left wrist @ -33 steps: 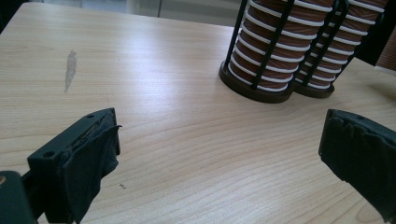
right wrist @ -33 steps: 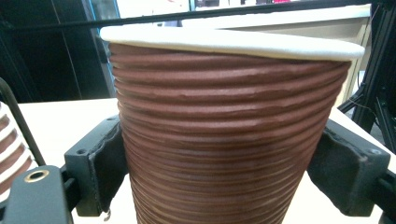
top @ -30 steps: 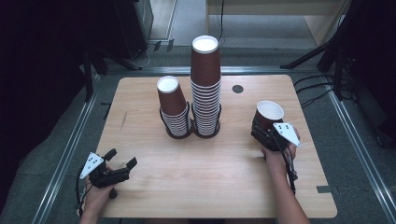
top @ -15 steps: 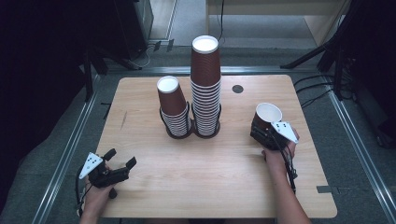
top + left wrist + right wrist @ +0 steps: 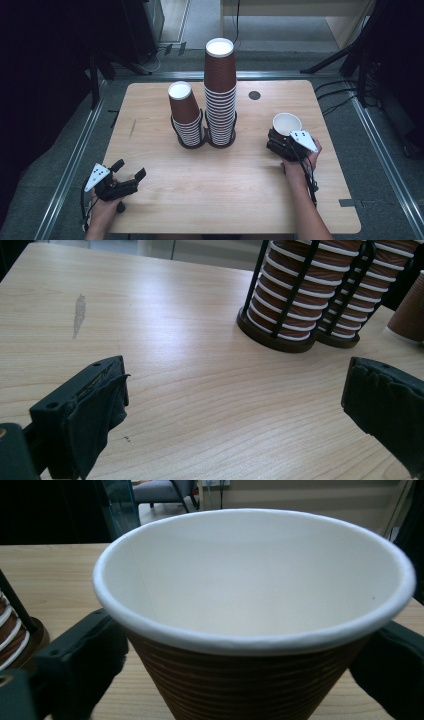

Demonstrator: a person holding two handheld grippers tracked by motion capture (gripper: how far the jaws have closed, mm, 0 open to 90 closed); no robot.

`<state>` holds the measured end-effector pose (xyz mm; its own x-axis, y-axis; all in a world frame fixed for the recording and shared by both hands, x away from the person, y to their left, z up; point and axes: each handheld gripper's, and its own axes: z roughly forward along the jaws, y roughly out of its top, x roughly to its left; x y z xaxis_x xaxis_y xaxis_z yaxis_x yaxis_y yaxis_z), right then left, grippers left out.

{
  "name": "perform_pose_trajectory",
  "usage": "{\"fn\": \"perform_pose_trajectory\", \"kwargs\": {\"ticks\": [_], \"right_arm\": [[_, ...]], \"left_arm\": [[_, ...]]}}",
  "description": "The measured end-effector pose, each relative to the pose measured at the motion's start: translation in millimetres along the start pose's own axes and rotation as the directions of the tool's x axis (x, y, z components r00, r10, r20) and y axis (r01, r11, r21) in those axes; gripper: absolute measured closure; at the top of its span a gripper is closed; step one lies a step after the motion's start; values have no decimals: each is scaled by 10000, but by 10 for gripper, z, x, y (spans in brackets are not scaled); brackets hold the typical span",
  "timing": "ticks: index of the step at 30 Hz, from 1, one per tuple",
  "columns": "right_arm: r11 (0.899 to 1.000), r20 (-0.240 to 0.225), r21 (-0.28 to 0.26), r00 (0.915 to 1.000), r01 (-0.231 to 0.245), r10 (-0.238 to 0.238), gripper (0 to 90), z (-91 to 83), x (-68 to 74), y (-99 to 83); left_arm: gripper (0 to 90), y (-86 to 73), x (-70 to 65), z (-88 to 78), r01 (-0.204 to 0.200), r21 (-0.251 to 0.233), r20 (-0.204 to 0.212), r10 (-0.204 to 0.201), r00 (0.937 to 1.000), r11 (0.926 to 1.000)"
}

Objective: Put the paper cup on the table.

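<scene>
gripping a cup (image 5: 286,123) near the table's (image 5: 240,200) right edge, right gripper (image 5: 280,142).

A light wooden table (image 5: 225,200) stands on grey carpeted floor (image 5: 390,165), metal rails (image 5: 75,155) flanking it; darkness swallows both sides, a pale wooden cabinet (image 5: 295,7) behind.

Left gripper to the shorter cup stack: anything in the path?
Nothing visible. The left gripper, jaws open and empty, sits near the table's front left corner; bare wood lies between it and the shorter cup stack. The lone cup is far off, between the right gripper's jaws.
</scene>
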<state>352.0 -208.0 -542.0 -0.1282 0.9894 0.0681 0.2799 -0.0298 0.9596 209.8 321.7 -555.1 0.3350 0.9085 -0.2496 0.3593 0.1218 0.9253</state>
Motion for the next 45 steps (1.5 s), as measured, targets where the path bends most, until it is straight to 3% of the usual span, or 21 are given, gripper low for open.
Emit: {"fn": "perform_pose_trajectory", "kwargs": {"ticks": [7, 23, 45], "right_arm": [[9997, -26, 93, 9997, -227, 227, 0, -28, -27, 5], [9997, -171, -124, 9996, -223, 221, 0, -196, -69, -31], [9979, -440, -624, 9989, -193, 166, 0, -609, -126, 50]], "left_arm": [[0, 0, 3, -2, 5, -15, 20, -5, 10000, 10000], [0, -4, -2, -7, -37, 1, 3, 37, 10000, 10000], [0, -8, -3, -9, -33, -56, -4, 33, 10000, 10000]]}}
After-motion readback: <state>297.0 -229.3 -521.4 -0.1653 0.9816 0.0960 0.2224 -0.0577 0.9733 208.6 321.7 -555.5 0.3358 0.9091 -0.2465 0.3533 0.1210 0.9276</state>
